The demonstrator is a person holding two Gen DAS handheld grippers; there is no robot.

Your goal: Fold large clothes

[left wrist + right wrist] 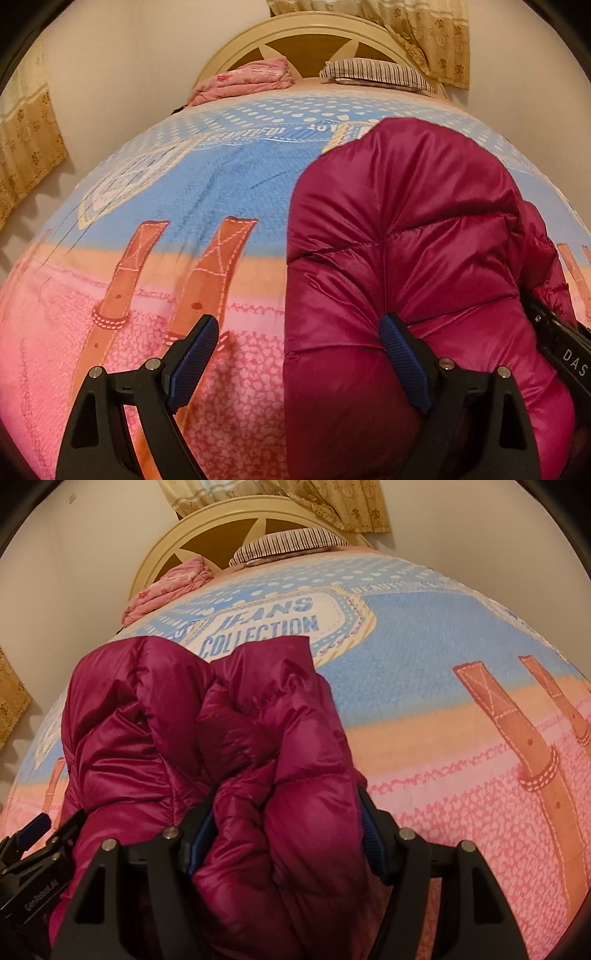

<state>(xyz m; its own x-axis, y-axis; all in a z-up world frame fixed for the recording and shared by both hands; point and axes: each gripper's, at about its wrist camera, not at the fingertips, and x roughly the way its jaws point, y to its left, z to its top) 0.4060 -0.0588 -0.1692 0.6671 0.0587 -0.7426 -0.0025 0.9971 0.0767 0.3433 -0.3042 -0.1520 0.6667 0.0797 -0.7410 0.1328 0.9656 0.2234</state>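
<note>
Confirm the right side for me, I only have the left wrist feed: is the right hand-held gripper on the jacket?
Observer: Yes. The right hand-held gripper has a thick fold of the magenta puffer jacket bunched between its fingers.
Operator: My left looks open, right pad against the jacket edge. What's behind the jacket on the right feed?
Observer: A printed patch on the bedspread reading JEANS COLLECTION, partly covered by the jacket's far edge.
Operator: Can you see my left unit there?
Observer: Yes, the left hand-held gripper shows in the right view's lower left corner, beside the jacket.
</note>
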